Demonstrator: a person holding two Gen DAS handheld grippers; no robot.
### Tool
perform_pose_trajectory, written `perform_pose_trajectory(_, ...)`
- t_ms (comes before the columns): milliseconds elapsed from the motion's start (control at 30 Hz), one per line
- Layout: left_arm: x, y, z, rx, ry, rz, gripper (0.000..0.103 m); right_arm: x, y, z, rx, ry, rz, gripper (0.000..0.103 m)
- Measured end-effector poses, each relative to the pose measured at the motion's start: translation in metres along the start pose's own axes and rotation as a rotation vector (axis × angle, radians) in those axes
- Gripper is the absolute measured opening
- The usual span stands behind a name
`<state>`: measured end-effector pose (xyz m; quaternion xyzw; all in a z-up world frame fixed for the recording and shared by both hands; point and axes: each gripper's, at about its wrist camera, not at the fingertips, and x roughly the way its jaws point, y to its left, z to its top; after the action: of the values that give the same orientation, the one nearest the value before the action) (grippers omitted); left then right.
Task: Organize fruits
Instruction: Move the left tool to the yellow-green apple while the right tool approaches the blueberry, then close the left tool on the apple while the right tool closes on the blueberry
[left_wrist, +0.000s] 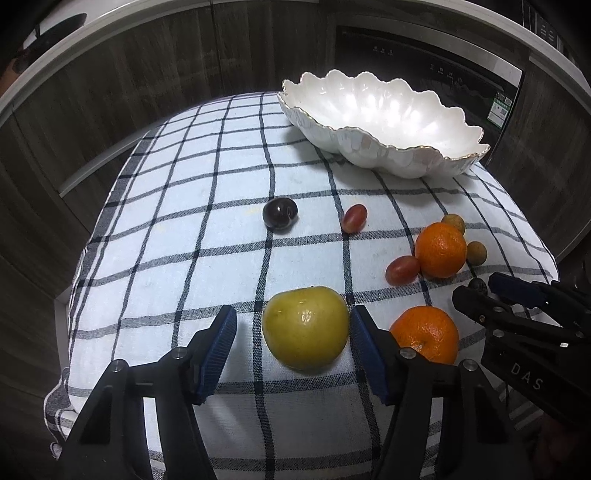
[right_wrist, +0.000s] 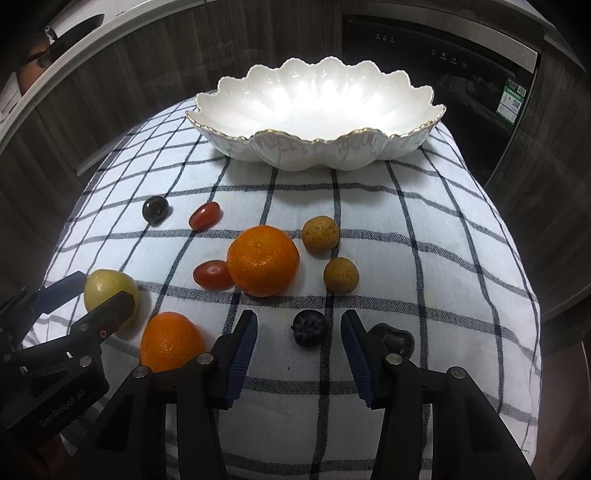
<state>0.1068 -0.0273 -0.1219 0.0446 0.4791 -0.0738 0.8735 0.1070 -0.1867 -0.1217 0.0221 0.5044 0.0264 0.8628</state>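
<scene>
Now the left gripper (left_wrist: 293, 330) has its fingers apart around the green apple (left_wrist: 306, 328), maybe touching it, the right gripper (right_wrist: 299, 330) gapes around a dark berry (right_wrist: 309, 327), and squeezing comes before the bowl (right_wrist: 317, 138).

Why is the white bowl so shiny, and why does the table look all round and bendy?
In the right wrist view, light glares off the inside of the bowl, washing out its ridges. In both views the fisheye lens bends the checked cloth and darkens the corners; in the left wrist view, the green apple shows a small bright spot.
</scene>
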Motion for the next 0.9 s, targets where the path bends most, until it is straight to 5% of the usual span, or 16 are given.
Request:
perform_pose_trajectory(367,0.0093,-0.0024,-0.0017,0.004,0.036,-0.027,0.049,0.0073,-0.0009,-0.0010,0.000,0.024,-0.004,0.040)
perform_pose_trajectory(667,0.0101,-0.0032,-0.0021,0.002,0.038,-0.031,0.048,0.0069,-0.0025,-0.0007,-0.004,0.020,-0.015,0.023)
perform_pose_trajectory(900,0.0033,-0.0036,-0.0005,0.001,0.022,-0.026,0.048,0.0025,-0.0029,-0.0005,-0.001,0.009,-0.011,0.022)
